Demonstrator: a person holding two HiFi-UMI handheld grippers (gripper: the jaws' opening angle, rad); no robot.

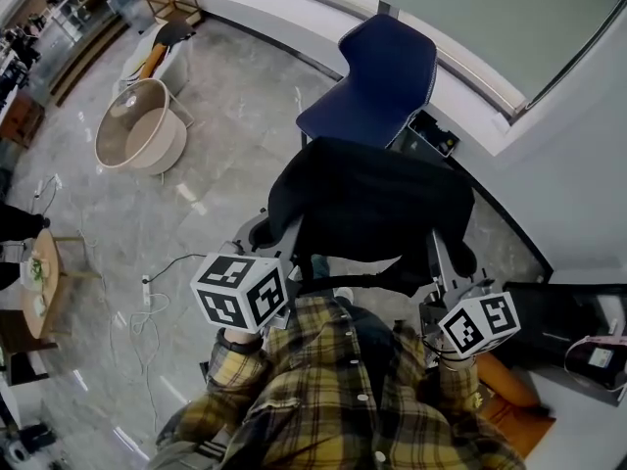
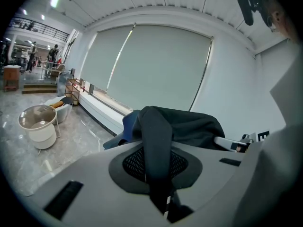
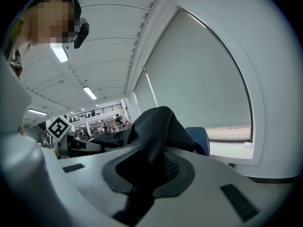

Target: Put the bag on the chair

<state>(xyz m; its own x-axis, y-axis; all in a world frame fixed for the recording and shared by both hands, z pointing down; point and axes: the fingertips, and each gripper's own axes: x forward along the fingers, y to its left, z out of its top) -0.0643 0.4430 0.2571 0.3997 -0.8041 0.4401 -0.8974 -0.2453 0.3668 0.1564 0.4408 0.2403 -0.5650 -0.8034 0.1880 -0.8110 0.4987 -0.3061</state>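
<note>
A black bag (image 1: 367,204) hangs in the air in front of me, held up between both grippers. My left gripper (image 1: 292,233) is shut on the bag's strap (image 2: 156,155) at its left side. My right gripper (image 1: 438,248) is shut on a bunch of the bag's fabric (image 3: 151,141) at its right side. The blue chair (image 1: 377,76) stands just beyond the bag, its seat bare. It also shows as a blue edge behind the bag in the left gripper view (image 2: 127,126) and in the right gripper view (image 3: 199,138).
A white window ledge (image 1: 294,13) runs behind the chair. A round beige tub (image 1: 137,125) stands on the grey floor to the left. A black box (image 1: 431,133) sits right of the chair. Cables (image 1: 147,302) lie on the floor near a small wooden table (image 1: 39,282).
</note>
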